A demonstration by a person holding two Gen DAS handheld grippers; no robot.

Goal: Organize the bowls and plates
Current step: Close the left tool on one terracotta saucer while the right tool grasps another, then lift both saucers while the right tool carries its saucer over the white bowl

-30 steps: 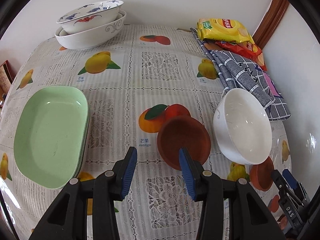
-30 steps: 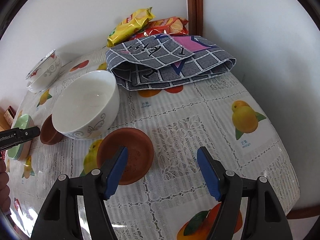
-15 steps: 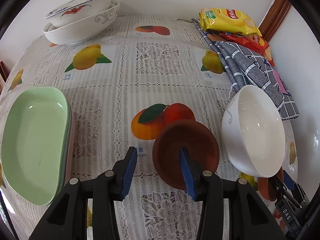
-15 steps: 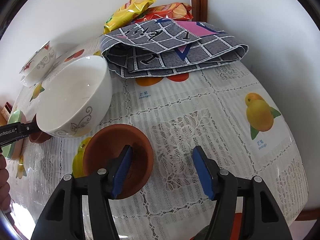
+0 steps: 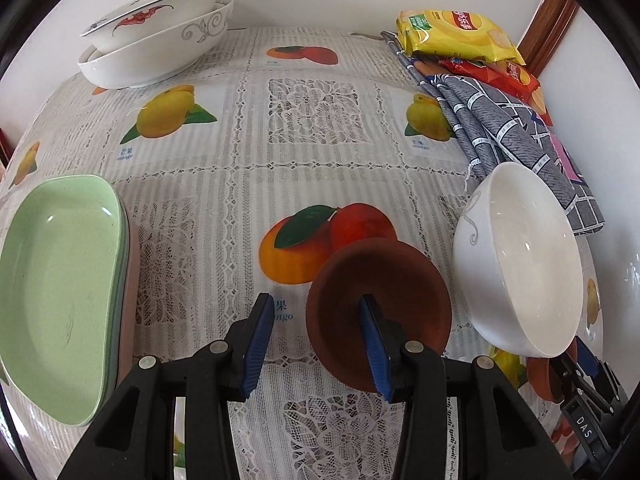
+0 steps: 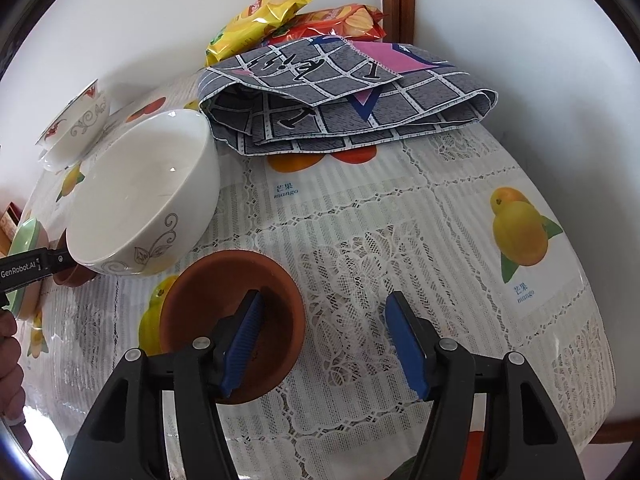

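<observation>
A dark brown saucer (image 5: pixel 380 300) lies on the fruit-print tablecloth. My left gripper (image 5: pixel 316 344) is open astride its left rim, right finger inside the dish, pads not pressing. A terracotta saucer (image 6: pixel 216 300) lies beside a white bowl (image 6: pixel 140 200). My right gripper (image 6: pixel 324 340) straddles that saucer's right rim, left finger inside; its jaws are closing and stand clear of the rim. The white bowl (image 5: pixel 520 256) sits between the two saucers. Stacked green plates (image 5: pixel 60 280) lie at the left. Two nested patterned bowls (image 5: pixel 160 44) stand at the back left.
A folded grey checked cloth (image 6: pixel 344 100) and chip packets (image 5: pixel 456 36) fill the back right corner by the wall. The table edge drops away at the right (image 6: pixel 592 360). A hand (image 6: pixel 8 360) shows at the left edge of the right wrist view.
Both grippers have come down closer to their saucers, each with one finger now inside a dish. The right jaws have narrowed. The dishes have not moved.
</observation>
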